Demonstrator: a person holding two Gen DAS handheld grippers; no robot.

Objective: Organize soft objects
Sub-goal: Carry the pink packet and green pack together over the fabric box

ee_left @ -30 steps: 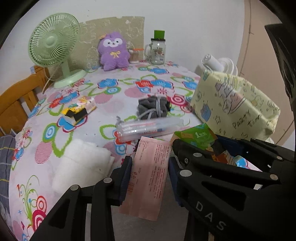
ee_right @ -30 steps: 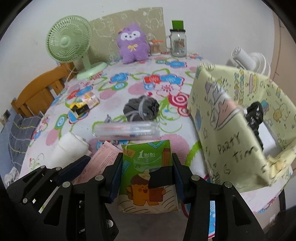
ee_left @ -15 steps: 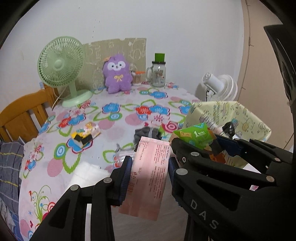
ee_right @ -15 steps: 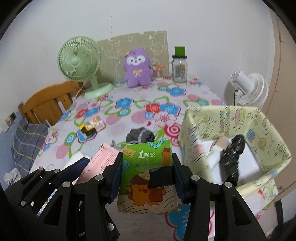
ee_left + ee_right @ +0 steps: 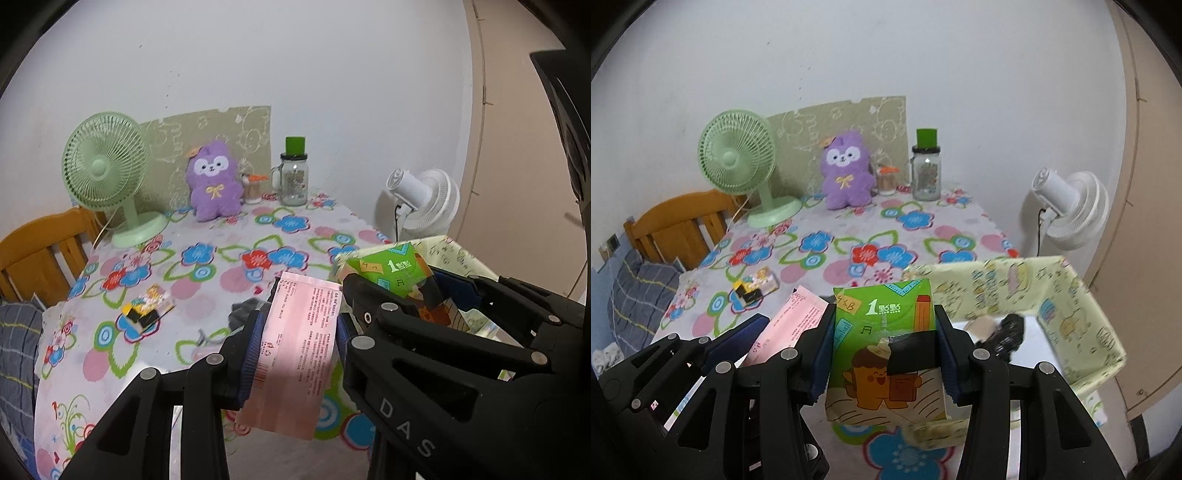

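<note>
Yellow fabric bin [image 5: 1067,295] sits at table's near right edge w/ a black item [image 5: 1008,332] + something pale inside; right gripper [image 5: 884,354] pinches green tissue pack [image 5: 886,350] upright, just left of bin; left gripper [image 5: 299,339] pinches pink packet [image 5: 299,354], held above floral tablecloth [image 5: 207,266].

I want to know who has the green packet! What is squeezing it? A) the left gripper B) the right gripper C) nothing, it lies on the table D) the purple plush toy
B: the right gripper is shut on the green packet, holding it up off the table, while the left gripper holds a pink packet.
</note>
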